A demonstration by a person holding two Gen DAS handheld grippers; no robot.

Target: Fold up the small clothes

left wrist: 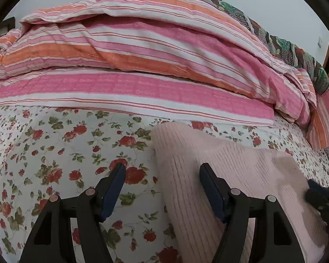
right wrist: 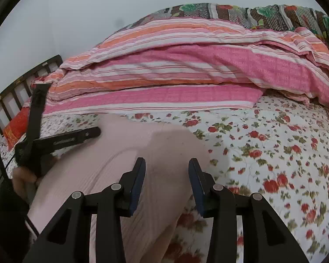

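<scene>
Left gripper: my left gripper (left wrist: 162, 175) is spread wide with nothing between its fingers; it also shows at the left of my right camera (right wrist: 61, 118).
Right gripper: my right gripper (right wrist: 166, 171) is parted too, holding nothing.
Pink garment: the ribbed pale pink garment (left wrist: 219, 175) lies flat on the bed, under and beyond my left gripper's right finger (left wrist: 210, 186); the left finger (left wrist: 114, 186) is over bare sheet.
From the right: the same garment (right wrist: 125, 153) runs beneath and ahead of my right gripper, mostly toward its left.
Bedsheet: floral bedsheet (left wrist: 65, 153) under everything.
Quilt: striped pink-orange quilt (left wrist: 142, 54) heaped beyond both grippers.
Containers: I see none.
</scene>
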